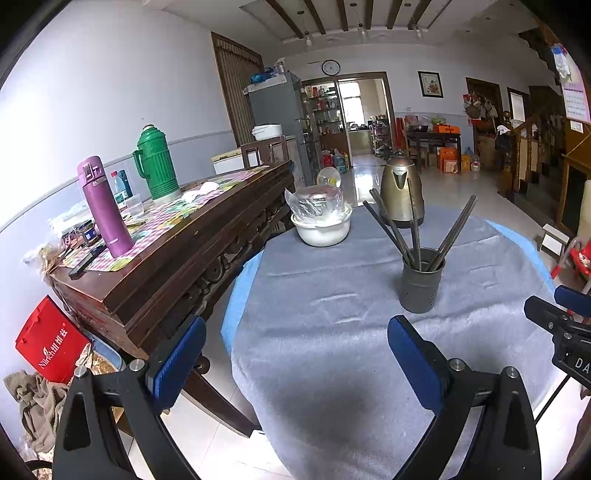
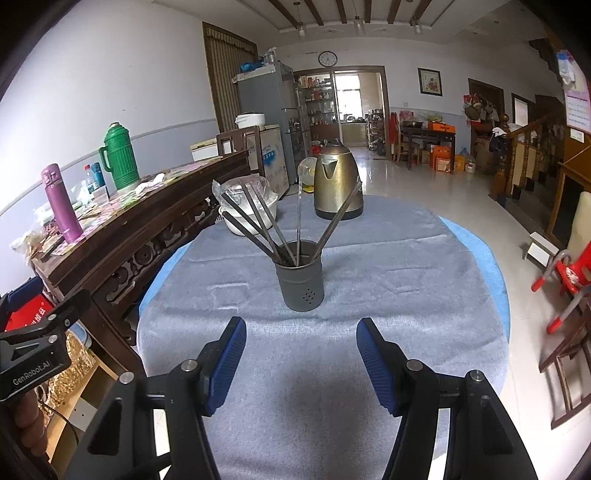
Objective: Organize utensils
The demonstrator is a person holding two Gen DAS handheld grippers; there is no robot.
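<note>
- We see a pale wall (image 1: pixel 92 92) on the left, with a grey lower band beneath a thin rail.
- The glossy tiled floor (image 2: pixel 424 184) reflects daylight from the far doorway (image 2: pixel 354 107), which opens onto a kitchen.
- Dark wooden beams (image 2: pixel 317 14) cross the white ceiling.
- A round clock (image 1: pixel 330 67) hangs above the doorway, and a framed picture (image 1: pixel 430 84) hangs to its right.
- A long carved dark-wood sideboard (image 1: pixel 192 266) runs along the left wall.
- A grey refrigerator (image 1: pixel 277 110) stands beyond it, near the doorway.
- At the right we see a wooden staircase railing (image 2: pixel 524 155) and a red chair (image 2: pixel 569 280).
- A dark side table (image 2: pixel 428 138) stands against the far wall.
</note>
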